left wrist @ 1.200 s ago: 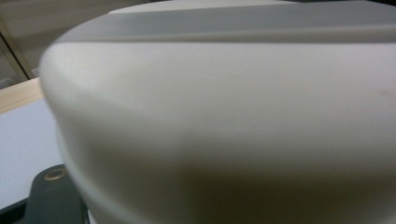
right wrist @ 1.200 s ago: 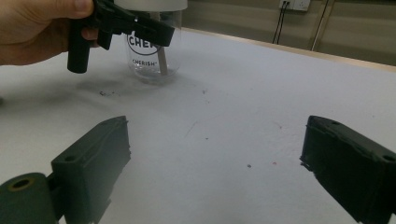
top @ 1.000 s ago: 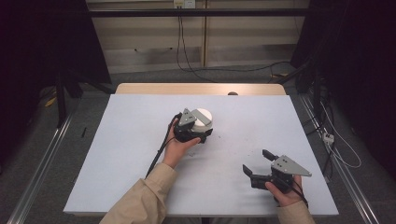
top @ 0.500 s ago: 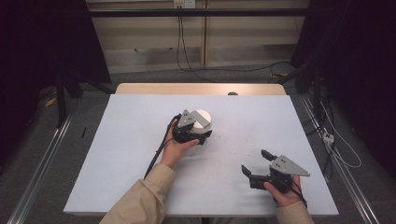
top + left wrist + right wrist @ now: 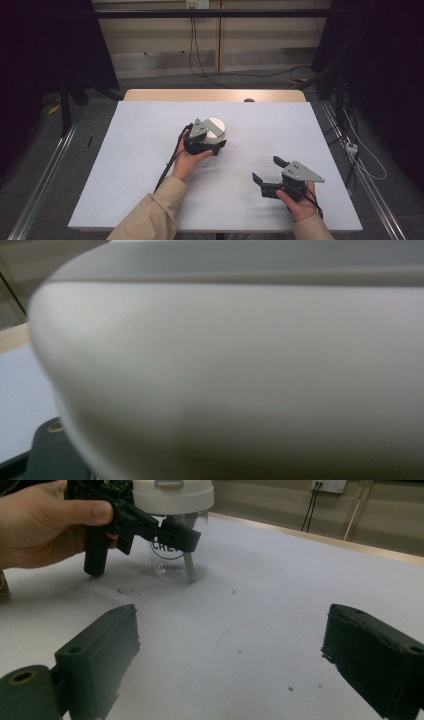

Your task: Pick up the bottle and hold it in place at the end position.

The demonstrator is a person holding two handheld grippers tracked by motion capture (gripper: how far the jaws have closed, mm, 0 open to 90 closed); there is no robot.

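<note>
Now the left gripper (image 5: 207,142) has its fingers clamped on one clear jar (image 5: 180,555) with a white lid (image 5: 216,129), mid-tabletop (image 5: 140,150). Right gripper (image 5: 272,175), near right, fingers spread wide, grasping nothing.

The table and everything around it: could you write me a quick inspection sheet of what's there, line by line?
Surface: white table top with small dark specks; a wooden edge at the far side.
Job's things: clear jar with a white lid, upright near the table's middle.
Clutter: nothing seen beyond the specks.
Grippers: left gripper shut on the jar just below its lid; right gripper open, held apart from the jar near the front right.
Cables: one black cable trails from the left gripper; more hang and lie behind the table.
Surroundings: metal rails on the floor at both sides, dark curtains, a wall socket.
</note>
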